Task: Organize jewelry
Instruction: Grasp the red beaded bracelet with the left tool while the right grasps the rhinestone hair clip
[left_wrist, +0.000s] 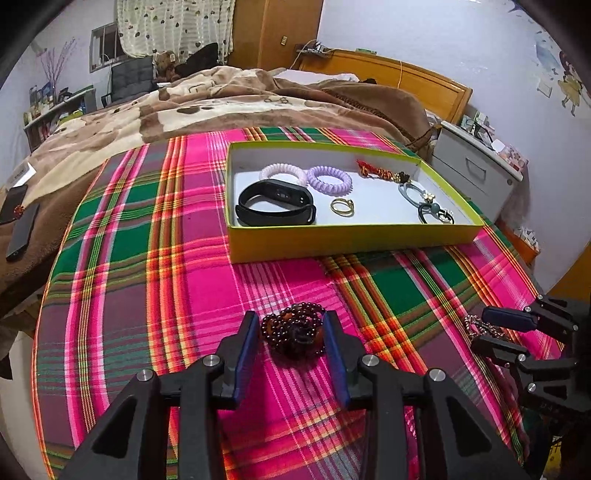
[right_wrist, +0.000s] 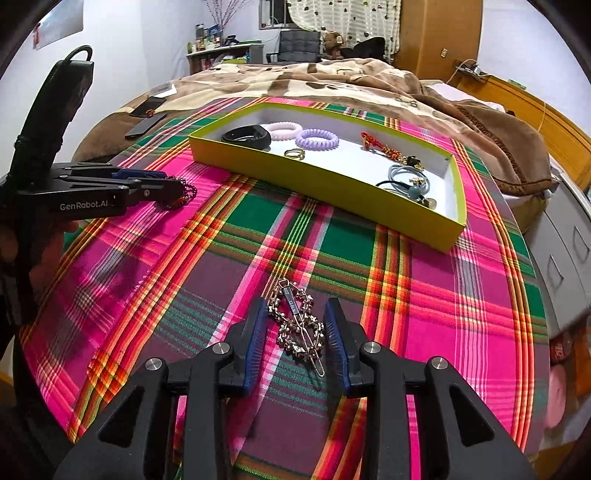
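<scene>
A dark red bead bracelet lies on the plaid cloth between the fingers of my left gripper, whose jaws are open around it, close to its sides. A gold rhinestone hair clip lies on the cloth between the fingers of my right gripper, also open around it. The yellow-green box behind holds a black fitness band, pink and purple coil hair ties, a gold ring, a red charm and elastic hair ties. In the right wrist view my left gripper is at the left.
The plaid cloth covers a bed with a brown blanket behind. Two phones lie on the blanket at the left. A white bedside cabinet stands to the right, beyond the box.
</scene>
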